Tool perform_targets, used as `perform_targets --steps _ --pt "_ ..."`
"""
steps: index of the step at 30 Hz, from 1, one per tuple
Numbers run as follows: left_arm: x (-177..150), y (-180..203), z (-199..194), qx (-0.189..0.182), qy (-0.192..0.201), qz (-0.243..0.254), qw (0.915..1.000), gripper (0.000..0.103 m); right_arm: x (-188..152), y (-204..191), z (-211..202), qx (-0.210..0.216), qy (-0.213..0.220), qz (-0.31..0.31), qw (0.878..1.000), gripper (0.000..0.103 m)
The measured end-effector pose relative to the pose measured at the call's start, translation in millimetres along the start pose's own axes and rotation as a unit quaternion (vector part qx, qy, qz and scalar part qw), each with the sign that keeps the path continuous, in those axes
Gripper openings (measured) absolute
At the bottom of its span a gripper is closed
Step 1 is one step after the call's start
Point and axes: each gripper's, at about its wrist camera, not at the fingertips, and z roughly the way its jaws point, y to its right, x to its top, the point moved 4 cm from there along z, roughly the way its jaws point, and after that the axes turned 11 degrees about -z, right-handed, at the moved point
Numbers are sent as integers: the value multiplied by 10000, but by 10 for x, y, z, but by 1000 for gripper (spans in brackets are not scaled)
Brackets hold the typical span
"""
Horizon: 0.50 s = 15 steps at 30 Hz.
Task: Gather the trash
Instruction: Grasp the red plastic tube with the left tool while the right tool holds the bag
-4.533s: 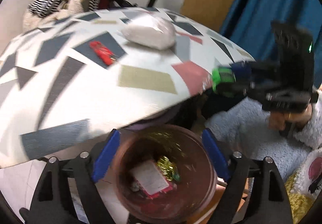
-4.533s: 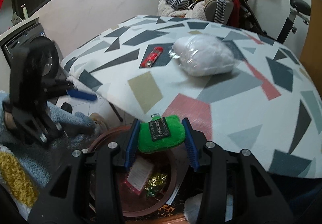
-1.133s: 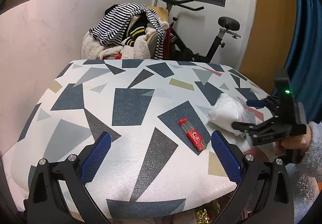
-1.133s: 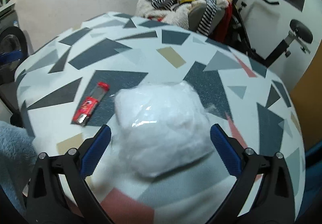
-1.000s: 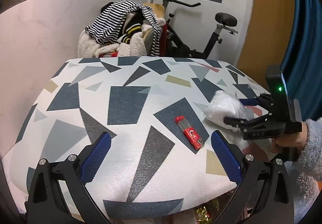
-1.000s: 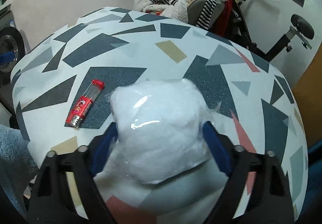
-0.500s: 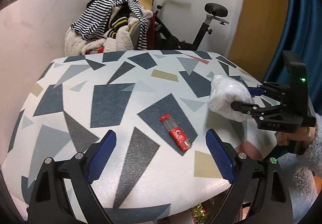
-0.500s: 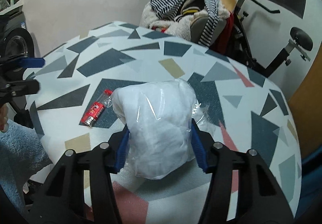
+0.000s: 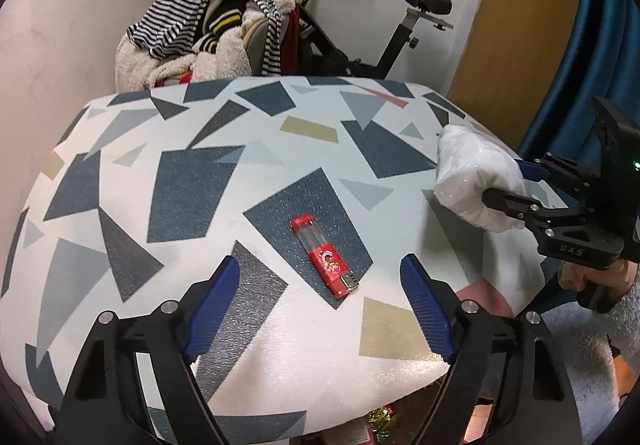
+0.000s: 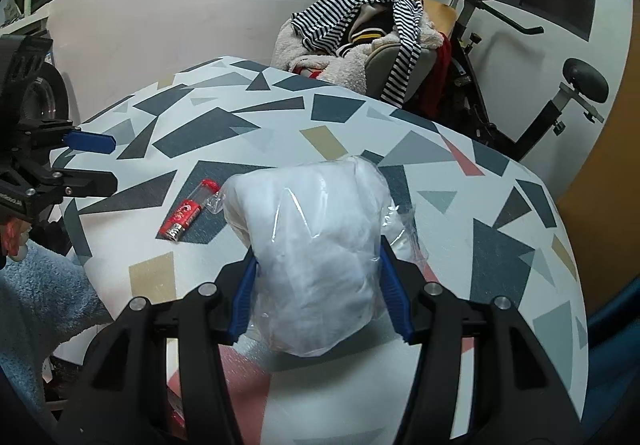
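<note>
We have the white plastic bag [image 10: 316, 265] pinched between the blue pads of our right gripper [image 10: 318, 293], jaws part-way in and pressing its sides, and it hangs clear above the patterned table [image 10: 500, 229]. In the left wrist view that same bag [image 9: 476, 177] sits out at three o'clock, raised off the tabletop [image 9: 120, 185] in the right gripper [image 9: 516, 185].

Our left gripper [image 9: 320, 301] hovers over the near edge with its jaws wide and nothing between the pads; those jaws have just been closing a little. The red tube [image 9: 324, 255] lies flat on a dark patch at twelve o'clock from the left tongs, just ahead of the tips and not touched. From the right wrist it shows at ten o'clock, the tube [image 10: 188, 215] beside the bag's left edge.

Against a second ago: the bag then rested on the table with the right jaws spread around it; now they have squeezed in and it is lifted. The left tongs have come closer to the tube, which has not moved from its patch. Behind the table stand a heap of clothes [image 9: 208, 33] and an exercise bike [image 9: 400, 37].
</note>
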Motion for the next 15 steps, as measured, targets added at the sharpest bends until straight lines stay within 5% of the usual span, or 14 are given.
perform_targets --steps 10,15 --pt "38 61 483 65 -396 -168 9991 74 -162 121 47 -14 -61 185 9998 56" --pt "47 37 755 477 -624 -104 9969 63 -215 186 54 -19 -57 288 9996 56"
